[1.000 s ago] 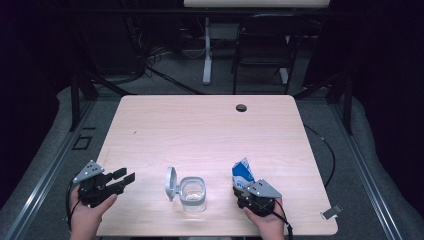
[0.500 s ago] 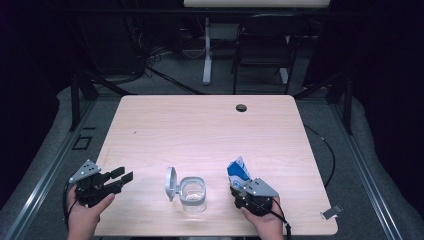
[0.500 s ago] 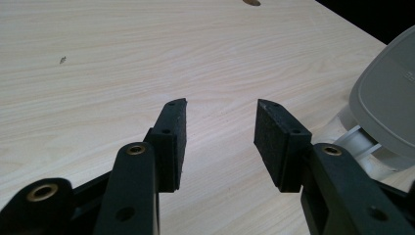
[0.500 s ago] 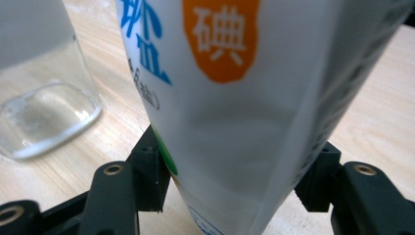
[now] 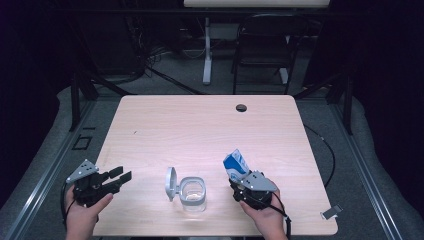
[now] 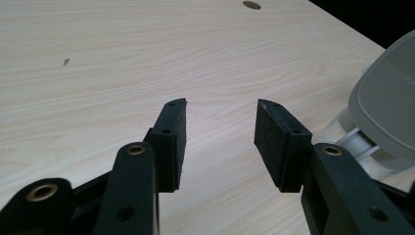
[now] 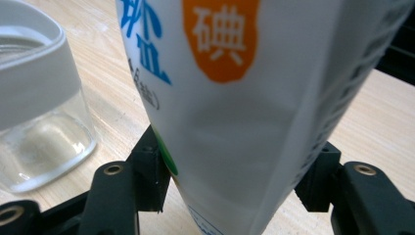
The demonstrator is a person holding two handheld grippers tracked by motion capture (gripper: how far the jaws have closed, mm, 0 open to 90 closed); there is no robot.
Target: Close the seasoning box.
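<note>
- The biggest thing that could go wrong, I think: the bag (image 5: 236, 164) could spill. My right tool (image 5: 243, 180) pinches this soft white and blue bag near its bottom, and the bag stands up tall over the near right part of the table (image 5: 200, 125). If I tip it too fast toward the jar (image 5: 192, 194), what is inside may land on the table and not in the jar.
- The bag could slip. It is soft and smooth, and the pads (image 7: 151, 169) only squeeze its two sides. If it sags, it may slide out.
- The jar could get knocked. It is clear, with its grey lid (image 5: 171, 183) flipped open on the left side, and it sits just left of the bag. My left tool (image 5: 116, 177) is spread wide with nothing in it, near the left edge, apart from the jar. Nothing holds the jar steady, so a bump could push it over.
- What changed: the bag and my right tool are a little higher than a second ago. My left tool and the jar stayed put.
</note>
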